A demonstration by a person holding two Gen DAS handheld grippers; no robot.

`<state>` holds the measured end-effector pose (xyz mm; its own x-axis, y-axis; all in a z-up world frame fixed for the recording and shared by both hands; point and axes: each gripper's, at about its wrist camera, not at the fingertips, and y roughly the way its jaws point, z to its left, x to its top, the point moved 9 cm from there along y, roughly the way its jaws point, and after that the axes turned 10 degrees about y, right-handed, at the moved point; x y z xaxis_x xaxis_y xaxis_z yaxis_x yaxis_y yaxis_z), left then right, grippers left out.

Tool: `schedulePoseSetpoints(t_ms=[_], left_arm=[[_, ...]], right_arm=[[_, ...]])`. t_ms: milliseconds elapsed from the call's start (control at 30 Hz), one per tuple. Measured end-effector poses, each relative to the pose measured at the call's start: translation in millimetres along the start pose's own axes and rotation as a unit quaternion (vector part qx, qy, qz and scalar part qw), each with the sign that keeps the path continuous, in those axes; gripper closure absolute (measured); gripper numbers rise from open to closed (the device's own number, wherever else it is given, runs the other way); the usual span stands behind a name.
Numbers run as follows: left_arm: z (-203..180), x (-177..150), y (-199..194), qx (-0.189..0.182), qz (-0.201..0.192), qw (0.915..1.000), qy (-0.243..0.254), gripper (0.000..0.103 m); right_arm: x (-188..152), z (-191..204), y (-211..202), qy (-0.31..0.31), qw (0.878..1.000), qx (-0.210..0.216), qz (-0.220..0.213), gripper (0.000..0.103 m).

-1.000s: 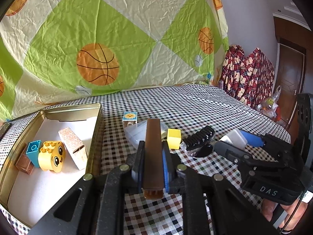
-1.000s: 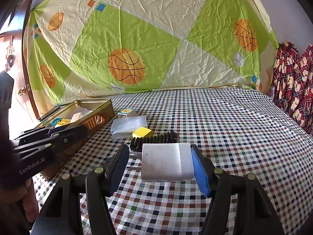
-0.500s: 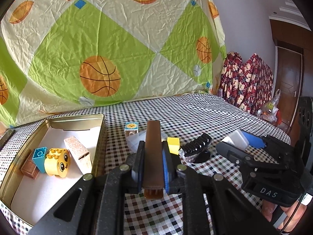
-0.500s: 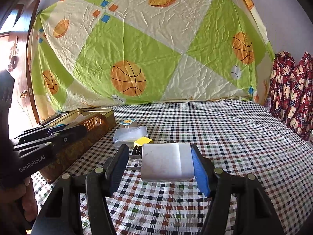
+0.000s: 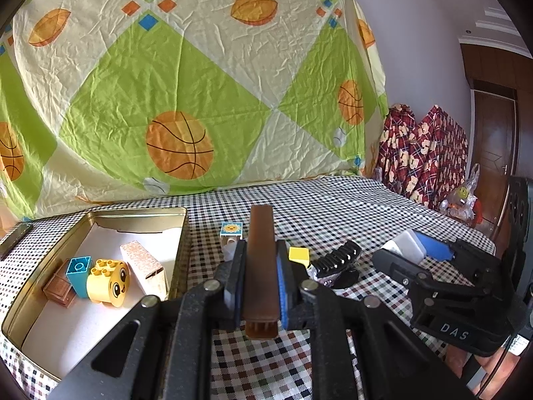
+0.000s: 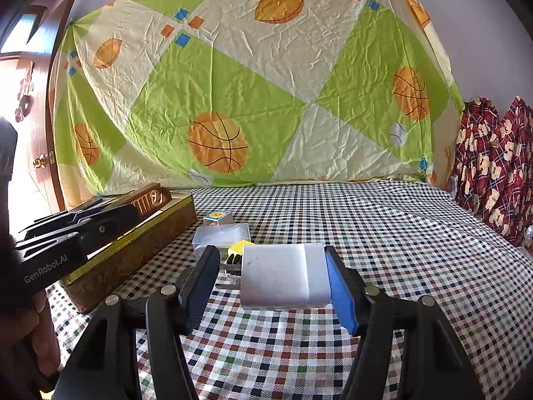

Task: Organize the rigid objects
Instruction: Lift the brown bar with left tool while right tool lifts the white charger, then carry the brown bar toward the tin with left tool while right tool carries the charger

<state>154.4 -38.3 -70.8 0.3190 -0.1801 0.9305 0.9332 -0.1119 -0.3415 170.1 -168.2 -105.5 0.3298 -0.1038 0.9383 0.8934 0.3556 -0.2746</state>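
The left hand-held gripper (image 5: 261, 276) points a little downward and squeezes a thin brown block (image 5: 261, 260) beside the gold tin (image 5: 181, 260). The right hand-held gripper (image 6: 271, 276) grips a white block (image 6: 283, 275) above the checkered tabletop (image 6: 383, 233).

My left gripper (image 5: 260, 266) pinches a brown comb (image 5: 261, 266) between its fingers (image 5: 235, 276); the gold tin (image 5: 181, 253) at left holds a yellow face brick (image 5: 108, 281); my right gripper (image 5: 408, 255) grips a white block (image 5: 406, 248).
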Motion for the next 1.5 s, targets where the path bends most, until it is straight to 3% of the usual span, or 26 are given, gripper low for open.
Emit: schedulePoseSetpoints(t_ms=[1500], left_arm=[[15.4, 11.7, -34.2, 0.04, -0.082, 0.9957, -0.013, 0.089]], right_arm=[[8.7, 3.1, -25.9, -0.021, 0.997, -0.016, -0.072, 0.038]])
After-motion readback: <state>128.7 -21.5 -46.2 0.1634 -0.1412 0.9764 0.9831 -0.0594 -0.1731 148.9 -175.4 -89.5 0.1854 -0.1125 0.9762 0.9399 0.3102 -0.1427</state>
